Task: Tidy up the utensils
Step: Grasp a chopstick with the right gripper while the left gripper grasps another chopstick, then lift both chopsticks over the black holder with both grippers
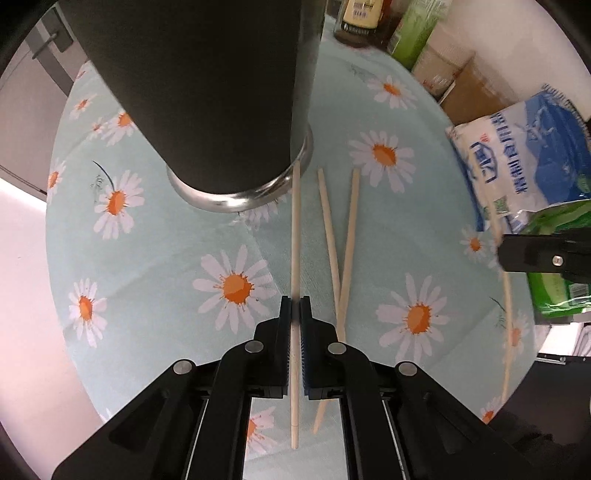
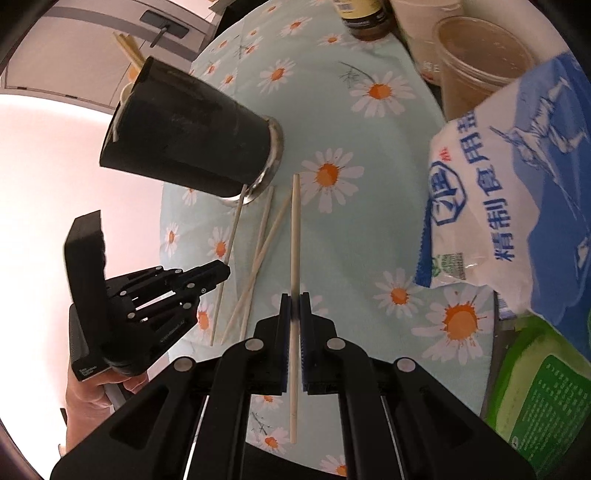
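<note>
A tall black holder (image 1: 207, 92) with a steel base stands on the daisy tablecloth; in the right wrist view the holder (image 2: 192, 140) has chopsticks (image 2: 129, 51) sticking out of its top. My left gripper (image 1: 295, 306) is shut on a wooden chopstick (image 1: 295, 229) whose tip is beside the holder's base. Two crossed chopsticks (image 1: 341, 251) lie just to its right. My right gripper (image 2: 295, 302) is shut on another chopstick (image 2: 295, 236) held above the cloth. The left gripper (image 2: 218, 275) shows at the left of the right wrist view.
A white and blue salt bag (image 2: 517, 177) and a green packet (image 2: 543, 398) lie at the right. A dark jar (image 2: 364, 18) and plastic tubs (image 2: 480, 55) stand at the back. The table edge (image 2: 162, 221) runs close behind the holder on the left.
</note>
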Motion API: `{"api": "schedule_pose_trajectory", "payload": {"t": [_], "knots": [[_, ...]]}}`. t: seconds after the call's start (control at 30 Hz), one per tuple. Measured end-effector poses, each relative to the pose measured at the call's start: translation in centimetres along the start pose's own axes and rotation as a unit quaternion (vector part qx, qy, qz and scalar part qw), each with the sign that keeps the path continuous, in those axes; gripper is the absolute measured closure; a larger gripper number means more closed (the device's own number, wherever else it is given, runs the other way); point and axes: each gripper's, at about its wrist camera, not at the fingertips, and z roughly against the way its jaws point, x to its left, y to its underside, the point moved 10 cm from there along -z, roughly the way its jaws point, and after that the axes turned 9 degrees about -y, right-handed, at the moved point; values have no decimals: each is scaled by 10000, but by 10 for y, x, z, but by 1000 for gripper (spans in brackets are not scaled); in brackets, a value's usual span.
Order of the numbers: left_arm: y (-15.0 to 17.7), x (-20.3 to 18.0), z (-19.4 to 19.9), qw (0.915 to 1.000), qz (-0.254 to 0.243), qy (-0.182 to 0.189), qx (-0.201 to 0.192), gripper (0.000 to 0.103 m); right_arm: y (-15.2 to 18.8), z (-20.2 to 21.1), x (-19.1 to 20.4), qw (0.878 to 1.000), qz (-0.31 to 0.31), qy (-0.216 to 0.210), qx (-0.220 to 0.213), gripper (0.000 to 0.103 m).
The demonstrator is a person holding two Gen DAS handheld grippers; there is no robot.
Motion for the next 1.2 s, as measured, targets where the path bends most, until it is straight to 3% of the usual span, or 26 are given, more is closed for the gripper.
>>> {"api": "schedule_pose_trajectory", "payload": {"t": [0.23, 0.47, 0.73, 1.2], "knots": [[12, 4, 34, 9985, 163, 296, -431, 99, -4, -6, 24, 9997, 232, 34, -78, 97], [27, 19, 79, 9912, 406, 669, -1069, 99, -7, -4, 62, 9975, 584, 184, -362, 97], [27, 27, 125, 9724, 707, 1399, -1727, 99, -11, 8, 105, 9926, 834, 76, -874, 97], [-20, 64, 175, 9357, 941, 1790, -2890, 99, -53, 23, 173, 9670, 1666, -385, -1887, 97]]}}
